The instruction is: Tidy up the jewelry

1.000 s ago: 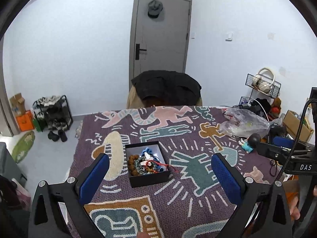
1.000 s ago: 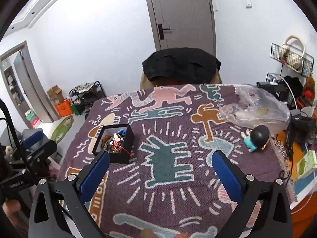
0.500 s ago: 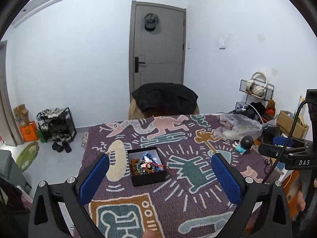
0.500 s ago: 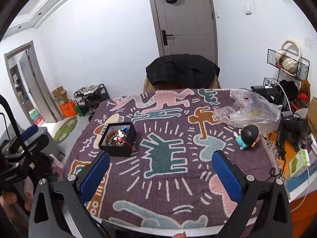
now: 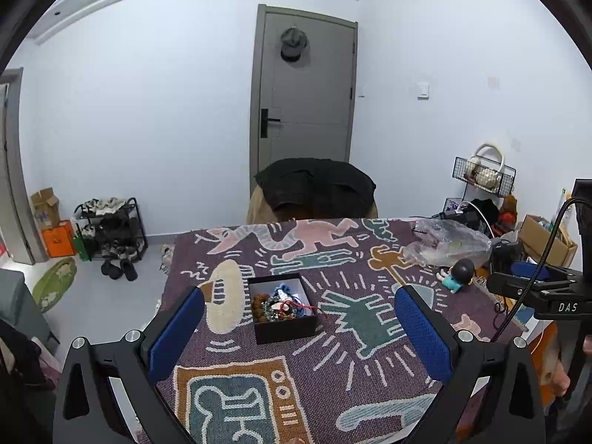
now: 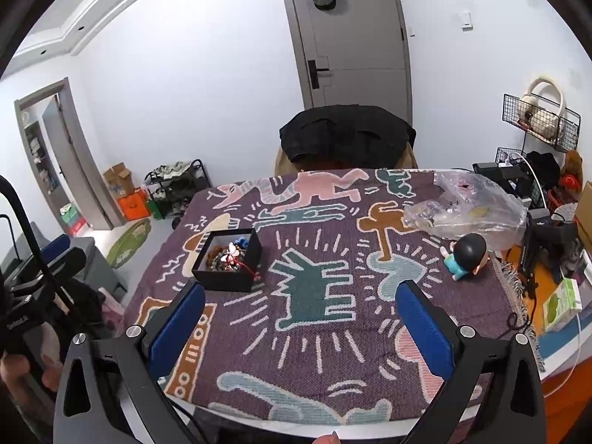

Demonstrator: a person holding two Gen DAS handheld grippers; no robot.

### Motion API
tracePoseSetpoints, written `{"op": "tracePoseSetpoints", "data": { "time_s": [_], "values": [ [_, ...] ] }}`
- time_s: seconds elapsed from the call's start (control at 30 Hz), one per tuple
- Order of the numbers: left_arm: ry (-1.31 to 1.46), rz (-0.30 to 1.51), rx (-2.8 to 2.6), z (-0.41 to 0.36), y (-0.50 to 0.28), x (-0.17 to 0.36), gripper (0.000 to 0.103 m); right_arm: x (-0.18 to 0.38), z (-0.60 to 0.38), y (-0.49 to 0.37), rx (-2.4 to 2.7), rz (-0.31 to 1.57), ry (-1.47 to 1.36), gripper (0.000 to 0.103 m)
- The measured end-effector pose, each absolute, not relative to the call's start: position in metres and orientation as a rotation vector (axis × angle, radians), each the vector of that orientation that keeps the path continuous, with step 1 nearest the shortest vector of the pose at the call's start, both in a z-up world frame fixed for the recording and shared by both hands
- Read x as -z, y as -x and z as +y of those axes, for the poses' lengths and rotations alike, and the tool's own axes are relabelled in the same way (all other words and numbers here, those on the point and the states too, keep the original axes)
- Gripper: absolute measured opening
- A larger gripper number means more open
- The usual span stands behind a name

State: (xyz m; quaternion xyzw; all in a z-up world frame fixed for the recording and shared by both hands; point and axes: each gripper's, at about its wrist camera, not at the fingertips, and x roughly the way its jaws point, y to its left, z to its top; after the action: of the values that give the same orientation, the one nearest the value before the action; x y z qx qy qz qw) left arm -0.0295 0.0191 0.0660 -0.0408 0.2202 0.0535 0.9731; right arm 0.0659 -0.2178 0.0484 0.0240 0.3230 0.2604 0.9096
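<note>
Right gripper body (image 5: 547, 296): you can read white letters "DAS" on its black side, seen from the left wrist view.
Left gripper body (image 6: 22, 318): you see pale lettering on its black housing, too blurred to read.
Other surfaces: no readable text, numbers or signs.

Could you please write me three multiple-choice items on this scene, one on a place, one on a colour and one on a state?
1. Where does the black box stand?
A. on the patterned cloth
B. on the floor
C. on the chair

2. What colour are the pads on the left gripper?
A. red
B. blue
C. yellow

3. How is the right gripper?
A. shut on a bracelet
B. shut on the box
C. open and holding nothing

Answers:
1 A, the box sits on the cloth covering the table.
2 B, both pads are blue.
3 C, its fingers stand wide apart over bare cloth.
</note>
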Motion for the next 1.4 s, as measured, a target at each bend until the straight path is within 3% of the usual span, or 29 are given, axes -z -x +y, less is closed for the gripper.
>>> {"op": "tracePoseSetpoints", "data": {
  "time_s": [1.4],
  "values": [
    [0.076,0.444,-0.115,0.018,0.031,-0.058,0.103,-0.054,-0.21,-0.053,-0.553,0.634,-0.042,0.103]
  ]
}}
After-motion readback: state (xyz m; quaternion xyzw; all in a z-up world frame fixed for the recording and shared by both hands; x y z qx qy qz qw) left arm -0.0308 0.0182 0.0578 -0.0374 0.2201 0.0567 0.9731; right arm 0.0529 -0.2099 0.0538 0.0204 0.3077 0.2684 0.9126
